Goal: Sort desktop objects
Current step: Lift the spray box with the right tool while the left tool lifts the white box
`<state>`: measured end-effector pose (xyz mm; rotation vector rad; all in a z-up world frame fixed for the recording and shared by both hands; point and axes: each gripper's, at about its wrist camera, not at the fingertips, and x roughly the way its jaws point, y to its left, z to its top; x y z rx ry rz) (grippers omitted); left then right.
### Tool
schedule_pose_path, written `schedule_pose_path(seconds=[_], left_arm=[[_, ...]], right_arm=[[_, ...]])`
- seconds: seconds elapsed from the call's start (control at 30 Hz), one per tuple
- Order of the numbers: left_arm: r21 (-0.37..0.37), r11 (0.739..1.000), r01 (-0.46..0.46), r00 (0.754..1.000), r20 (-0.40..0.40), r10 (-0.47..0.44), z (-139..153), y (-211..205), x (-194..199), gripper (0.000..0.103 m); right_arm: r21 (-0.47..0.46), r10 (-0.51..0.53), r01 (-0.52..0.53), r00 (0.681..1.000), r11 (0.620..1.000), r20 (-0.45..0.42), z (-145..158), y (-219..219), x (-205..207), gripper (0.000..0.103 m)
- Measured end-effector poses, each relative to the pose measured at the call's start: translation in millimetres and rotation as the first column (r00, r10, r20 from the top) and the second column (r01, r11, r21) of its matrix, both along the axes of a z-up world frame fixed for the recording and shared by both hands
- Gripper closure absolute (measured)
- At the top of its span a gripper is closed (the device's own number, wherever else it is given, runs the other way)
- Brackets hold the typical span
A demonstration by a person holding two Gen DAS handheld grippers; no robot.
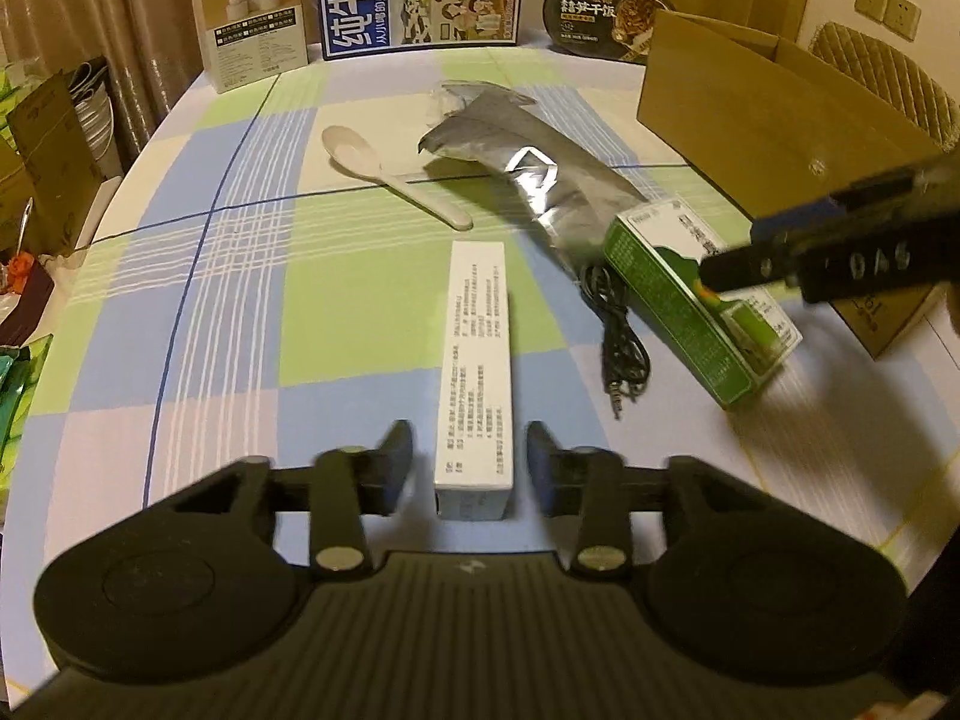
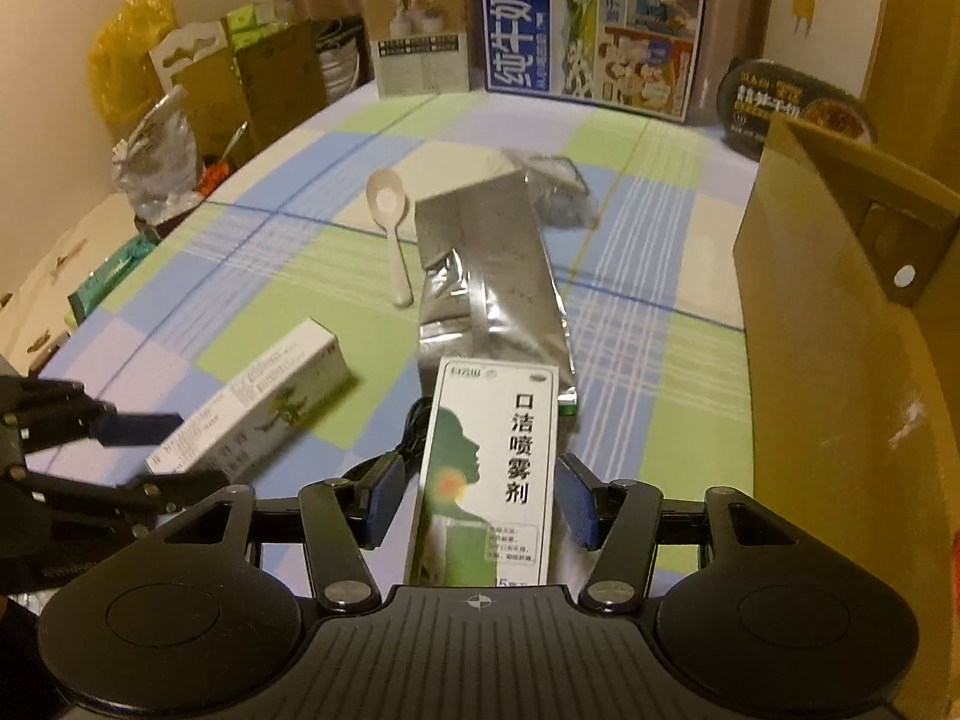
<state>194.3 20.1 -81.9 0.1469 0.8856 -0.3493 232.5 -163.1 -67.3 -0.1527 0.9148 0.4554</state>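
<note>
1. L gripper [image 1: 470,468] straddled near end of white box [image 1: 477,372], which lay lengthwise on checked tablecloth [image 1: 240,300]; a gap showed each side betw pads and box, so jaws parted, not gripping
2. R gripper [image 2: 477,501] sat around green-and-white spray box [image 2: 489,468]; gaps either side too, so released, nothing clamped
3. Spray box rested partly on black cable [image 1: 624,330] and touched near end of silver foil pouch [image 2: 486,276]
4. White spoon [image 2: 390,222] lay just beside pouch, bowl toward far side
5. Open cardboard box [image 2: 840,360] stood at R side of table
6. Far edge: small beige carton [image 2: 420,36], blue milk carton [image 2: 591,24], black meal tub [image 2: 792,114], all upright or propped
</note>
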Motion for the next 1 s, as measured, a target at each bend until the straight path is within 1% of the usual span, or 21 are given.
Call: schedule_pose_path(seconds=[0.13, 0.33, 0.5, 0.53, 0.67, 0.77, 0.87, 1.0], left_arm=[[-0.011, 1.000, -0.002, 1.000, 0.007, 0.002, 0.2, -2.4, 8.5, 0.065], [-0.022, 1.000, 0.020, 1.000, 0.005, -0.020, 0.8, -13.8, 22.3, 0.066], [-0.013, 1.000, 0.024, 1.000, 0.007, -0.024, -1.0, -20.0, 35.0, 0.068], [-0.011, 1.000, 0.024, 1.000, 0.006, -0.024, -2.0, -20.8, 37.7, 0.069], [0.023, 1.000, 0.020, 1.000, -0.002, -0.020, -8.3, -23.2, 45.6, 0.080], [0.049, 0.998, 0.031, 0.999, -0.009, -0.031, -12.1, -25.3, 46.8, 0.082], [0.061, 0.997, 0.046, 0.999, -0.015, -0.045, -11.7, -27.6, 45.2, 0.082], [0.044, 0.998, 0.048, 0.999, -0.017, -0.047, -6.4, -27.4, 41.5, 0.082]], right_arm=[[0.001, -0.010, 0.010, 0.999, 1.000, -0.031, -9.8, -0.1, 3.3, 0.045], [0.018, -0.036, 0.037, 0.997, 0.999, -0.069, -16.1, -6.0, 7.9, 0.045], [0.023, -0.039, 0.041, 0.996, 0.999, -0.078, -18.3, -4.2, 9.2, 0.045], [0.023, -0.039, 0.041, 0.996, 0.999, -0.078, -18.6, -3.8, 9.8, 0.045], [0.021, -0.045, 0.047, 0.995, 0.999, -0.085, -20.4, -4.4, 11.6, 0.045], [0.013, -0.043, 0.044, 0.995, 0.999, -0.096, -24.0, -3.2, 12.6, 0.047], [0.008, -0.047, 0.047, 0.996, 0.999, -0.073, -21.2, -3.7, 10.5, 0.050], [0.024, -0.077, 0.078, 0.997, 0.997, -0.004, -7.2, -10.9, 8.1, 0.051]])
